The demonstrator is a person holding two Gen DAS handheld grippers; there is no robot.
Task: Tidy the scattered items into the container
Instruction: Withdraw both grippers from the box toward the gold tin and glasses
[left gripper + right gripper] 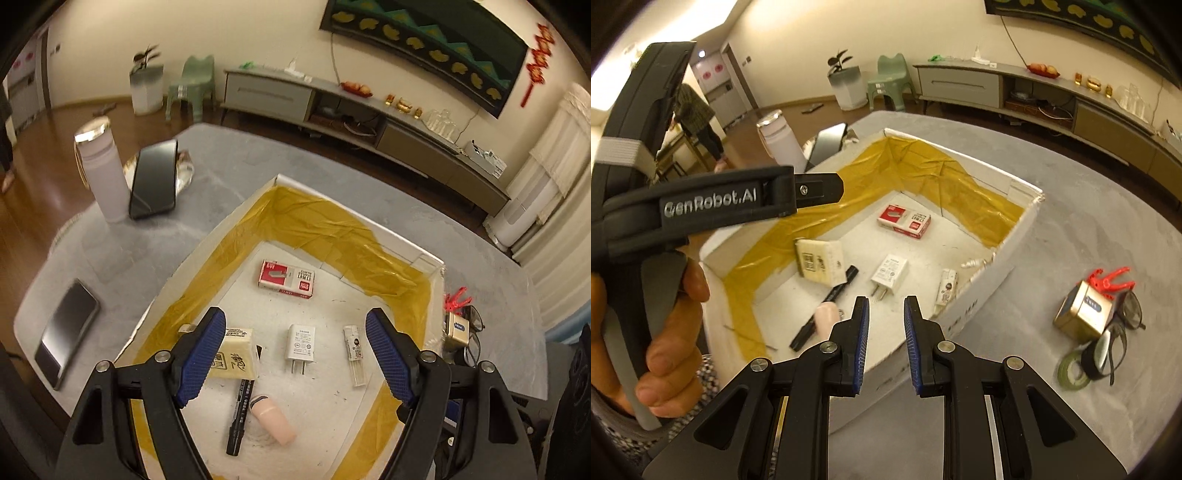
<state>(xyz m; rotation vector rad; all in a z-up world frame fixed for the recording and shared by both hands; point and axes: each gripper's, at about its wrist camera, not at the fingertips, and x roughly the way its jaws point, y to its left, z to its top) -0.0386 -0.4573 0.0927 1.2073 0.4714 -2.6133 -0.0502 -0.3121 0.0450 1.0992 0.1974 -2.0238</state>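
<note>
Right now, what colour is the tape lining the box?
Mustard yellow tape inside the white box; clearest in the left wrist view.

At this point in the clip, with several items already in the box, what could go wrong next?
The leftovers beside the box are bunched: gold tin, red clip, glasses and tape rolls touch or overlap, so one grab may drag neighbours. The right gripper, open but narrow, looks tight for the tin. Glasses lenses could get scratched.

The white foam box (236, 214) is lined with mustard-yellow tape. Inside it lie a red-and-white carton (286, 278), a white charger plug (300, 345), a black marker (239, 417) and a pale pink tube (273, 419). Outside its wall, a gold tin (1084, 314) wears a red clip (1108, 278).
</note>
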